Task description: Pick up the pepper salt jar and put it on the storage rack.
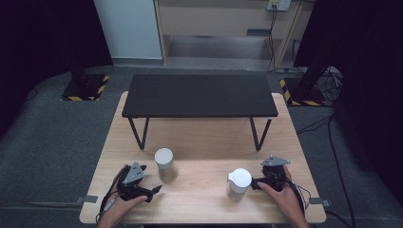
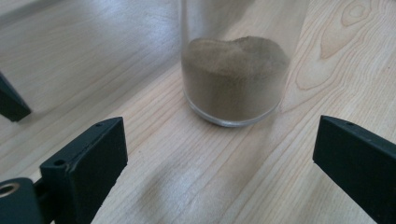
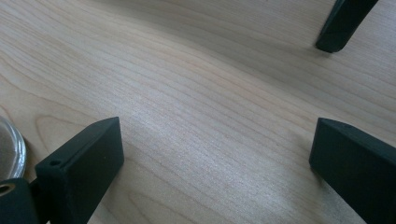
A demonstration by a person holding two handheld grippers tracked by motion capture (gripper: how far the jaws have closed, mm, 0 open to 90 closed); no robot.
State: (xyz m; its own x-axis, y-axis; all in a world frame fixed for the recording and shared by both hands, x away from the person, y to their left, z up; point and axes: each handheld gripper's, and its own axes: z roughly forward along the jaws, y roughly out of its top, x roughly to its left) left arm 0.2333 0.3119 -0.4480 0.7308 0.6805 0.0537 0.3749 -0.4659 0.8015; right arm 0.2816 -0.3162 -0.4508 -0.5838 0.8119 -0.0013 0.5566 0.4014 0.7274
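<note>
**Both grippers open, two jars waiting**

Two glass jars stand on the tabletop, in front of a low black shelf. The left jar has a grey lid and sits just ahead and to the right of the left gripper. The right jar has a white lid and stands just beside the right gripper, on its inner side.

Neither gripper holds anything. In both gripper views the jaws stand wide apart with bare wood between them.

This looks like the approach step, before any grasp. The left gripper is lined up best: its next move would call for sliding forward until the jaws straddle the left jar, then closing on the glass wall below the lid.

The left gripper view shows what the high view cannot: the left jar is partly filled with brownish powder heaped unevenly, so a level, steady lift matters. The right gripper view catches a sliver of the right jar at its left edge, off the jaw line, so that gripper would need to turn toward it first. A shelf leg shows beyond.
</note>
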